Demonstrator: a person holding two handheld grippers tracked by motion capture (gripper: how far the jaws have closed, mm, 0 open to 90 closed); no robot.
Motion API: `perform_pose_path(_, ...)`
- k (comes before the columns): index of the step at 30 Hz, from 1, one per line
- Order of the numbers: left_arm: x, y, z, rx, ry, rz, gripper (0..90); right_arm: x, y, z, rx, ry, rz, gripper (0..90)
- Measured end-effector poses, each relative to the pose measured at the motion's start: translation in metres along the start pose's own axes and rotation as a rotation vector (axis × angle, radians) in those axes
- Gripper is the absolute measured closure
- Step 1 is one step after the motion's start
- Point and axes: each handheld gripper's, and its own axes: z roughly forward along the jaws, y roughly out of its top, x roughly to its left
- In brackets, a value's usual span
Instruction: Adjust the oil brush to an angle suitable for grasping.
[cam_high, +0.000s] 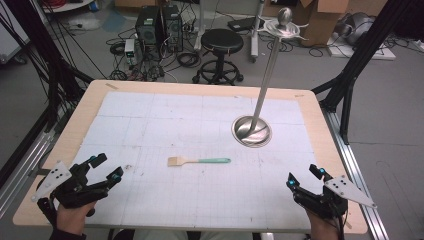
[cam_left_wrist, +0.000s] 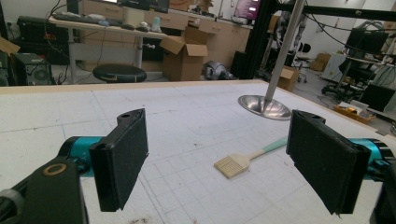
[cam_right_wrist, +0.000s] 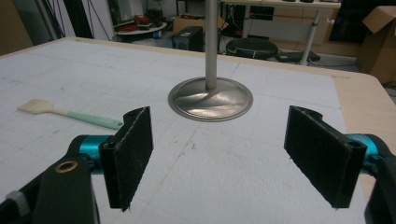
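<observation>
**Supervisor:** Report the workspace, largest item first.

**Operator:** I see the table, wood-edged, with a white gridded mat covering most of the top. I judge the mat is there to give a plain, measured background. From table centre, the metal stand sits at about 2 o'clock; its dished base lies flat on the mat and its pole rises upright, tall enough to hang something from the fittings at its top.

**Supervisor:** Grippers?

**Operator:** My left gripper is parked at 8 o'clock near the front edge, and my right gripper at 4 o'clock. On both, the jaws stand wide apart with nothing between them. In my judgement this is a ready posture: both point inward at the middle of the mat.

**Supervisor:** Work item?

**Operator:** The brush lies flat just front of centre, well apart from both grippers. Its pale bristle head points to 9 o'clock and its mint green handle to 3 o'clock. Lying free, it offers the handle to my right gripper.
</observation>
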Motion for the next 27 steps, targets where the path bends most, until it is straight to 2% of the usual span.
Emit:
perform_pose_path(9, 0.002, -0.003, 0.002, 0.011, 0.007, -0.006, 21.2, -0.001, -0.003, 0.013, 0.018, 0.012, 0.027, 24.5)
perform_pose_path(12, 0.0, -0.002, 0.001, 0.007, 0.009, -0.005, 21.2, 0.008, -0.001, 0.021, 0.034, 0.037, -0.004, 30.0)
perform_pose_path(15, 0.0, -0.002, -0.001, 0.009, 0.009, 0.005, 21.3, 0.017, 0.0, 0.03, 0.058, 0.068, -0.046, 40.5)
perform_pose_path(19, 0.001, -0.003, -0.003, 0.011, 0.018, -0.002, 21.4, 0.025, 0.001, 0.043, 0.094, 0.12, -0.023, 60.0)
perform_pose_path(21, 0.002, -0.003, -0.003, 0.015, 0.023, -0.003, 21.6, 0.03, 0.002, 0.053, 0.128, 0.144, -0.036, 70.7)
perform_pose_path(22, 0.003, -0.004, -0.003, 0.019, 0.024, -0.003, 21.6, 0.03, 0.002, 0.053, 0.128, 0.144, -0.036, 70.7)
perform_pose_path(23, 0.004, -0.004, -0.002, 0.024, 0.027, -0.003, 21.7, 0.039, 0.004, 0.064, 0.151, 0.163, -0.055, 80.4)
perform_pose_path(24, 0.004, -0.004, -0.002, 0.027, 0.029, -0.005, 21.8, 0.045, 0.006, 0.07, 0.164, 0.173, -0.066, 84.7)
perform_pose_path(26, 0.004, -0.005, -0.001, 0.034, 0.031, -0.004, 22.0, 0.058, 0.009, 0.084, 0.187, 0.182, -0.1, 88.6)
perform_pose_path(27, 0.004, -0.005, -0.001, 0.037, 0.031, -0.004, 22.0, 0.058, 0.009, 0.084, 0.187, 0.182, -0.1, 88.6)
